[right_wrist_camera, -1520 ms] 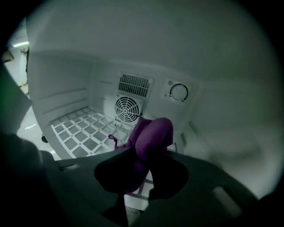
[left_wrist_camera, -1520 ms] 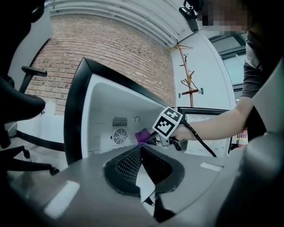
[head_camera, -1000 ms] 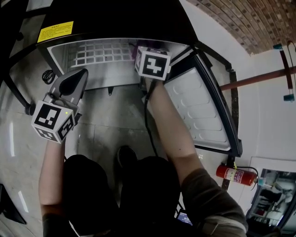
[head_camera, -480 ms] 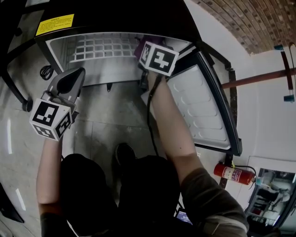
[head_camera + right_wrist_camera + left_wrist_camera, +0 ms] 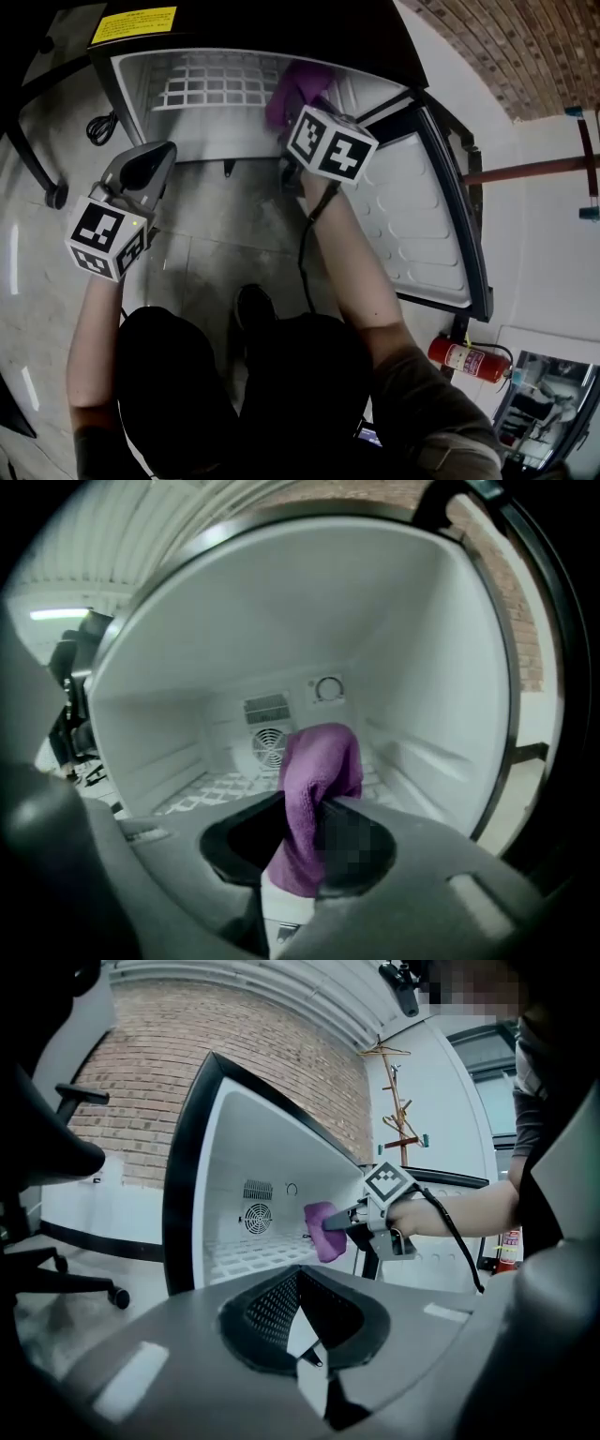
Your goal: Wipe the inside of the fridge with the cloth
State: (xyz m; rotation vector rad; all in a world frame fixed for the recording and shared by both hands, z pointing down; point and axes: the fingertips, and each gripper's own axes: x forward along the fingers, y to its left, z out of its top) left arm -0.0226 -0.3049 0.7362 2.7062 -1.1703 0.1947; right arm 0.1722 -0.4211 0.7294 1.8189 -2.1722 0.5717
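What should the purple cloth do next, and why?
Probably push the purple cloth a little deeper and down onto the white grid floor. The right hand-held gripper is shut on it, and it hangs in the fridge opening, seemingly touching no wall yet.

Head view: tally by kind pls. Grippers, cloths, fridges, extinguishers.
grippers: 2 (left gripper, right gripper)
purple cloth: 1
fridge: 1
fire extinguisher: 1
total: 5
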